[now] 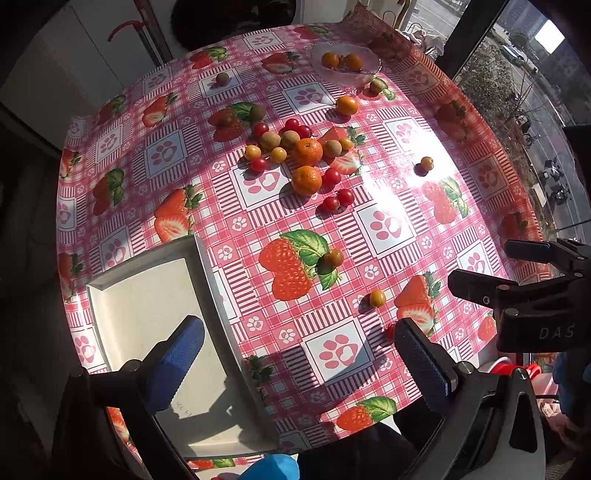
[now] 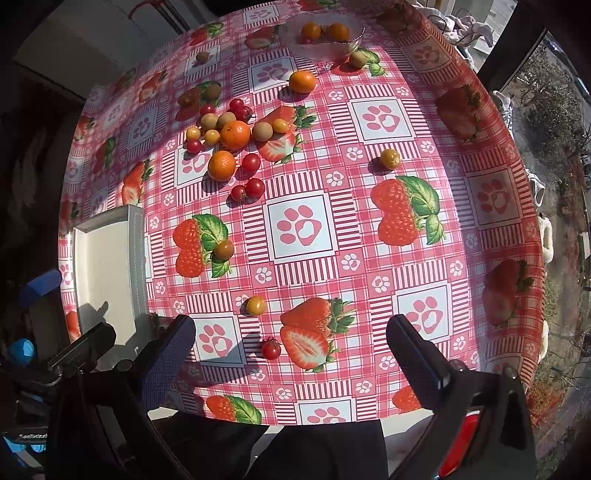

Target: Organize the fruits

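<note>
A heap of fruit lies mid-table: two mandarins (image 1: 307,151) (image 2: 235,135), red cherry tomatoes (image 1: 331,176), yellow ones and brownish round fruits. A clear glass bowl (image 1: 373,62) (image 2: 356,35) at the far edge holds two orange fruits. A white rectangular tray (image 1: 140,295) (image 2: 107,266) sits at the near left, with nothing in it. Loose fruits lie nearer: a yellow tomato (image 2: 256,305) (image 1: 377,297), a red tomato (image 2: 271,349), a dark one (image 2: 224,249). My left gripper (image 1: 295,354) is open over the tray's right rim. My right gripper (image 2: 291,350) is open, straddling the red tomato from above.
The round table has a pink strawberry-and-paw cloth (image 1: 388,229) (image 2: 303,229). A lone yellow fruit (image 2: 390,158) lies to the right and an orange one (image 2: 302,81) near the bowl. The right gripper's body (image 1: 535,291) shows at the left view's right edge.
</note>
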`<state>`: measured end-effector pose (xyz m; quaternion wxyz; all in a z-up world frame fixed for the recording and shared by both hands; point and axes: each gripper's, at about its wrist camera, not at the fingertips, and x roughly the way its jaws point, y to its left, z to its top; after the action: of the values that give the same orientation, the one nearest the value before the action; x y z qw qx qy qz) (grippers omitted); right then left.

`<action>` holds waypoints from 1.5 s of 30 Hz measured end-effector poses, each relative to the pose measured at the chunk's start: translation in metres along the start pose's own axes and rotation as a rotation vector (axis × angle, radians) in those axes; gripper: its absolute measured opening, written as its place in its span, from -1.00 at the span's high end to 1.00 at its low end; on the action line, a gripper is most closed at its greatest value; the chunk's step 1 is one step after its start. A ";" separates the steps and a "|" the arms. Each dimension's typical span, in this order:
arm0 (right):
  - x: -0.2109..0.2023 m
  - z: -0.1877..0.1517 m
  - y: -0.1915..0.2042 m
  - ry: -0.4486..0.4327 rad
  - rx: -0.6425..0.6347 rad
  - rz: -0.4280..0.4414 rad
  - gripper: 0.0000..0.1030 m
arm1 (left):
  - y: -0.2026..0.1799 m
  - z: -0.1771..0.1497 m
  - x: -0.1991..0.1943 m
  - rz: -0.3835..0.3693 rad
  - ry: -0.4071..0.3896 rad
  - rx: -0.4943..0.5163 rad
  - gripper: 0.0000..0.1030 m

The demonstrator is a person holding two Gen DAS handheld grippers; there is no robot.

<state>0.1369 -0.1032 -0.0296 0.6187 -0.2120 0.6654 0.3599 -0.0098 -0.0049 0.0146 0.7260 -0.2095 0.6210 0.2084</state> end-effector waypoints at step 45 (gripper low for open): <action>0.003 -0.005 -0.004 0.018 0.012 0.008 -1.00 | -0.004 -0.004 0.010 0.006 0.063 0.004 -1.00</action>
<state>0.1362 -0.1086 -0.0330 0.6126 -0.2087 0.6739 0.3565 -0.0098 -0.0101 0.0038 0.7060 -0.2126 0.6444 0.2026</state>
